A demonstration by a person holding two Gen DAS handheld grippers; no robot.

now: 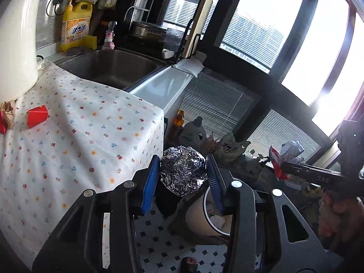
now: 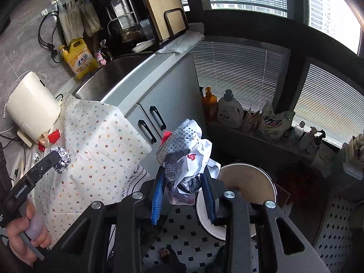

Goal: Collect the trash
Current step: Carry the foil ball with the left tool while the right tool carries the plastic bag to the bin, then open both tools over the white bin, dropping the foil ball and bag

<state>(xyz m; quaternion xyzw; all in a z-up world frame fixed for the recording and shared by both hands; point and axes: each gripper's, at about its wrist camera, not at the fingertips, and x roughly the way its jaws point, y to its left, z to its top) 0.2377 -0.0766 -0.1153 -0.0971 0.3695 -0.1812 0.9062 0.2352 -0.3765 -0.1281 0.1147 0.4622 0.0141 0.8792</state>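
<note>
Crinkled shiny foil ball (image 1: 183, 170), crumpled printed paper wad (image 2: 185, 157), matt floral cloth (image 1: 75, 132).

The counter is covered by a white floral tablecloth (image 1: 75, 122) that hangs over its front edge. On the cloth lie a folded red paper piece (image 1: 37, 116) and, near it at the left edge, a crumpled brown-and-red wrapper (image 1: 6, 117). A cream-coloured appliance (image 2: 31, 111) stands at the cloth's back corner. Beyond the cloth the counter holds a steel sink (image 1: 109, 64), with a yellow dish-soap jug (image 1: 76, 24) and a small pink bottle (image 1: 109, 37) on its rim. Below, the black-and-white tiled floor (image 2: 182, 234) carries a round tan bin (image 2: 250, 186).
</note>
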